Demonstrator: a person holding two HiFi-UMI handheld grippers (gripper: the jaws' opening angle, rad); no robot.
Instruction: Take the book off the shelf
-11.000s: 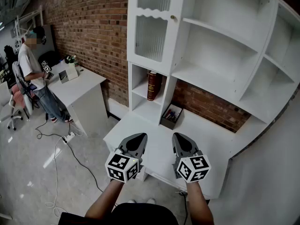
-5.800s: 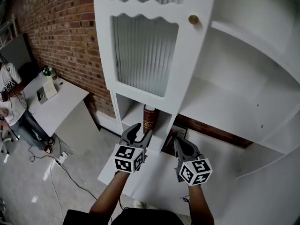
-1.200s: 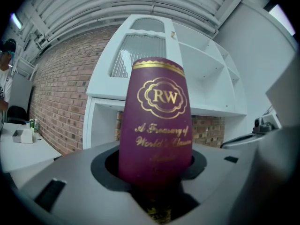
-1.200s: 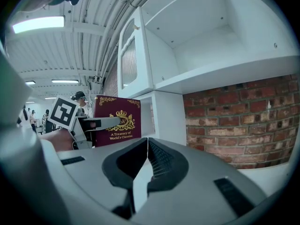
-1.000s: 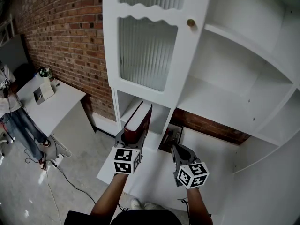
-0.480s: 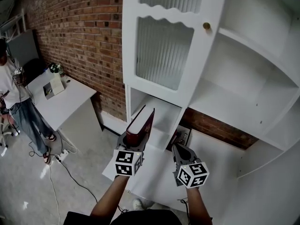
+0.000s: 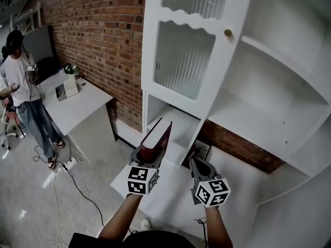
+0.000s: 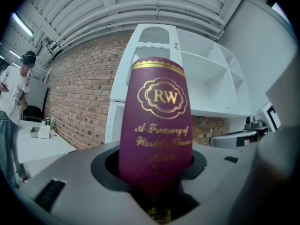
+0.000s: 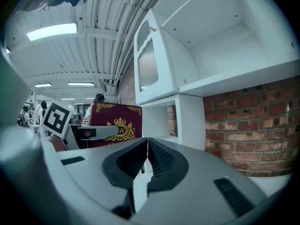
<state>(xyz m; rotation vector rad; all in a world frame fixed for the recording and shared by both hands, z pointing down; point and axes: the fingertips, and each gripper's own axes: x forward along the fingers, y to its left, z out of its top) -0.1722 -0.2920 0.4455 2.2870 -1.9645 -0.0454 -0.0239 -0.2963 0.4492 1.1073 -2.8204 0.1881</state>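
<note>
Since a second ago the book (image 7: 156,138) has come clear of the shelf cubby (image 7: 173,120) and now stands low in the middle of the head view, clamped at its lower end in the left claw (image 7: 149,155). The right claw (image 7: 199,165), jaws together on nothing, lends no support. Held so low, the tall book may pivot or slip if swung quickly, or clip the cubby's edge.

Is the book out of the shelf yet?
Out: the maroon book is clamped in the left gripper, in front of the shelf compartment, not inside it.
</note>
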